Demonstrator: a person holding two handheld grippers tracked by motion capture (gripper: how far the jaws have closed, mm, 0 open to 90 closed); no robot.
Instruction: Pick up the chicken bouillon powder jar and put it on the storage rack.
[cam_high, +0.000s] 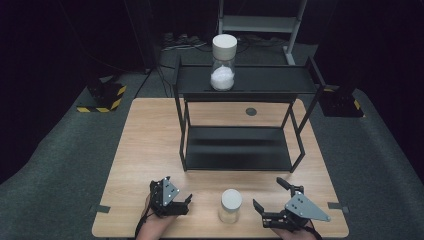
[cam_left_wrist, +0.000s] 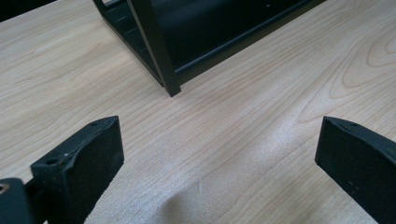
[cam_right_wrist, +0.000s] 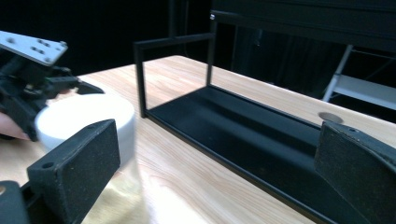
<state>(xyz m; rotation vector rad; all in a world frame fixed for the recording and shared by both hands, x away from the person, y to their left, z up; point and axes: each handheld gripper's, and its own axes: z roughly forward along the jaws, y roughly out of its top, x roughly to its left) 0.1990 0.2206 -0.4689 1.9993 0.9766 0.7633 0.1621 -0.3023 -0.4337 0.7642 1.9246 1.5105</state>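
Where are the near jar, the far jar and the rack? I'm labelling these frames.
Near jar (cam_high: 231, 199), high view, white lid.
Far jar (cam_high: 223, 78), high view, white contents.
Rack (cam_high: 250, 80), high view, top shelf.

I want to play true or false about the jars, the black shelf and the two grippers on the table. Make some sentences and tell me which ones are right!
1. A jar with white stuff inside stands on the top level of the black shelf. True.
2. The left gripper is squeezing the near jar. False: its jaws are open, and it sits apart from that jar.
3. The near jar stands on the wooden table, between the two grippers. True.
4. The right gripper is shut tight. False: its jaws are spread wide.
5. The bottom level of the shelf holds a jar. False: it holds nothing.
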